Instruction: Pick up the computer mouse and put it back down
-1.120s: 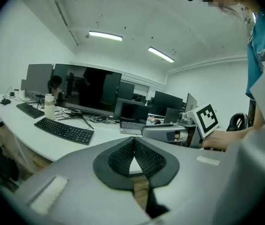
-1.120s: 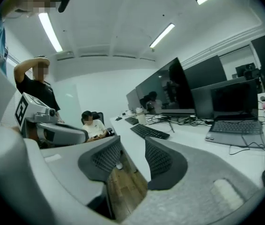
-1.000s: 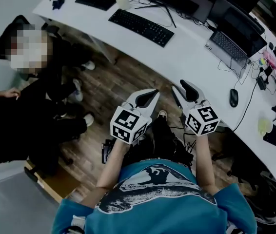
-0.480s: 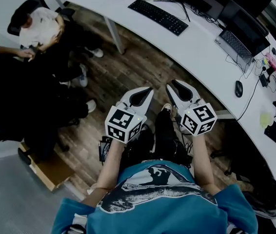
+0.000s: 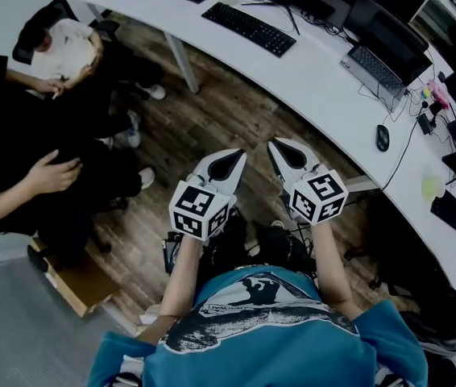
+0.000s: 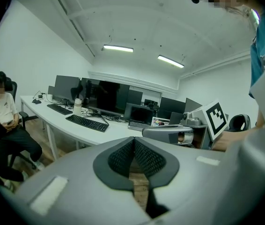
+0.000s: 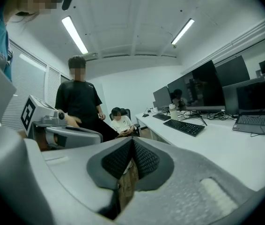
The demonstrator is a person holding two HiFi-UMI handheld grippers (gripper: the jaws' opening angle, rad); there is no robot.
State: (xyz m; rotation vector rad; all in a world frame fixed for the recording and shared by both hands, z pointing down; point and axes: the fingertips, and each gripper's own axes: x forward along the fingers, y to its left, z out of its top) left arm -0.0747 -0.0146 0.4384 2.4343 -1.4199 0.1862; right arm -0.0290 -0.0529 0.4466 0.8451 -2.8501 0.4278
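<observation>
1. The left hand-held gripper (image 5: 232,158) and the just-closed right hand-held gripper (image 5: 280,147) are both clenched and empty; arriving so could shove the computer mouse (image 5: 383,138).
2. The mouse sits near the counter's (image 5: 308,79) front edge, well apart from both; a nudge may drop it.

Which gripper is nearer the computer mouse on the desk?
Right. The right gripper, jaws just closed empty, hangs over the floor short of the mouse; the left gripper is beside it, farther off.

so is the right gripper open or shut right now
Shut, and empty. The right gripper has just been closing; its jaw tips meet with nothing between them. The mouse lies on the desk.
</observation>
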